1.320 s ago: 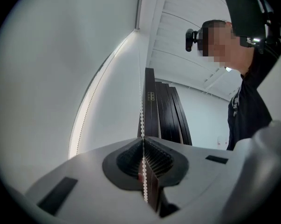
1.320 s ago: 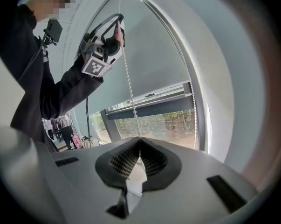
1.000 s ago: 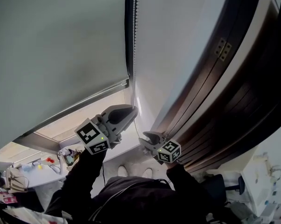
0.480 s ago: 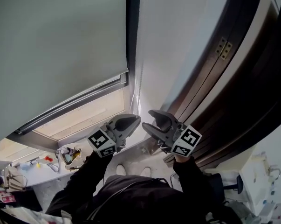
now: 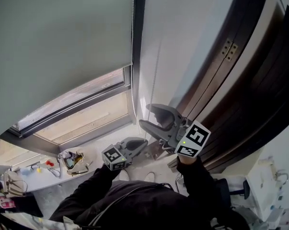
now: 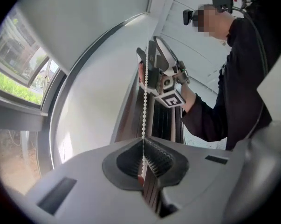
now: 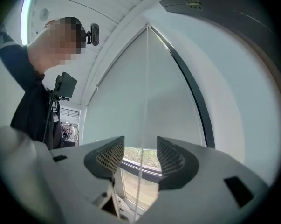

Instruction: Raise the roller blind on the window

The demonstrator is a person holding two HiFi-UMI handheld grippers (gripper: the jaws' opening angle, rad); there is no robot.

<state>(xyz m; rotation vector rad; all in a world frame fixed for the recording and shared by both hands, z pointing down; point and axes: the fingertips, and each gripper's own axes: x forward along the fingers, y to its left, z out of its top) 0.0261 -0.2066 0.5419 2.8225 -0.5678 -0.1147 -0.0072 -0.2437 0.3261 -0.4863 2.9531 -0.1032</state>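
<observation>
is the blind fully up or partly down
Partly down: the blind covers most of the window; glass shows only below its bottom edge.

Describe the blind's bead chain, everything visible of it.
The bead chain is a thin string of small white beads, plastic by the look, hanging straight and near vertical. The left tool is shut on it low down. Higher up it runs between the jaws of the right tool, which have just been opening and do not press it.
</observation>
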